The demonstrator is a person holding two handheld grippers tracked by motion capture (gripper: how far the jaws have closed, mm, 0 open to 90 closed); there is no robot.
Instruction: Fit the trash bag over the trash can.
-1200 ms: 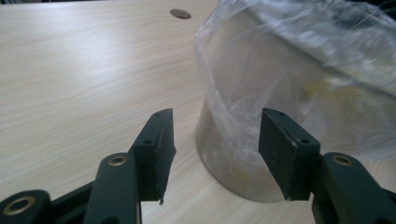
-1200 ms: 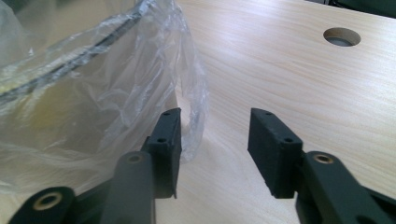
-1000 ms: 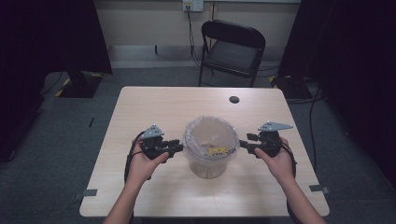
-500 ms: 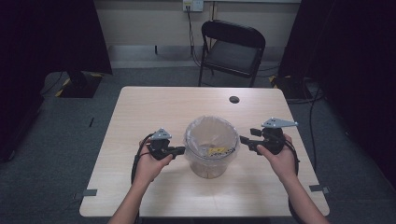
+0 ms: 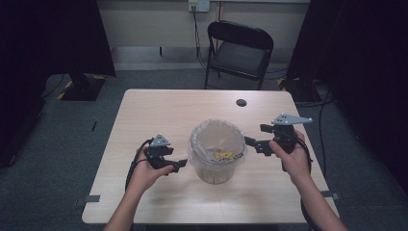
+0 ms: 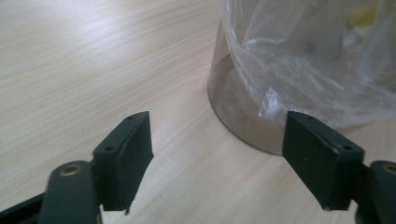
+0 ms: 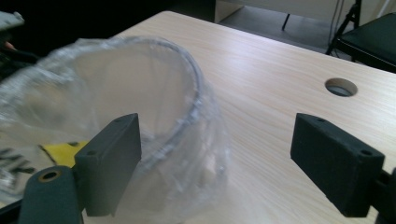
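Round clear bin [image 5: 215, 159] lined with a clear plastic bag [image 5: 216, 137], standing near the middle of the pale wooden surface [image 5: 154, 110], slightly toward six o'clock. Bag top folded out over the rim. Inside, a yellow packet [image 5: 222, 156] with dark print, too blurred to read.

Left gripper [image 5: 177, 166] at nine o'clock of the bin, low, tips just beside the bin wall. Jaws just opened, standing wide with nothing between them. From the left gripper view: left gripper [image 6: 217, 158] over bare wood grain, the bin's smoky lower wall [image 6: 233, 112] and crinkled bag [image 6: 317, 60] close ahead at one o'clock, apart from both pads.

Right gripper [image 5: 251, 143] at three o'clock of the bin, raised near rim height, tips close by the bag's edge. Jaws just opened to full spread, gripping nothing. From the right gripper view: right gripper [image 7: 217, 161] looking down over the rim, bag mouth [image 7: 140, 93] ringed open, yellow packet [image 7: 63, 153] at eight o'clock, lettering illegible.

Farther out: round cable hole [image 5: 241, 102] in the surface at twelve o'clock, seen also in the right gripper view [image 7: 341, 87]. Beyond the surface, a black folding chair [image 5: 239, 50], a wall outlet [image 5: 198, 5] with cords hanging down, grey carpet [image 5: 57, 125].
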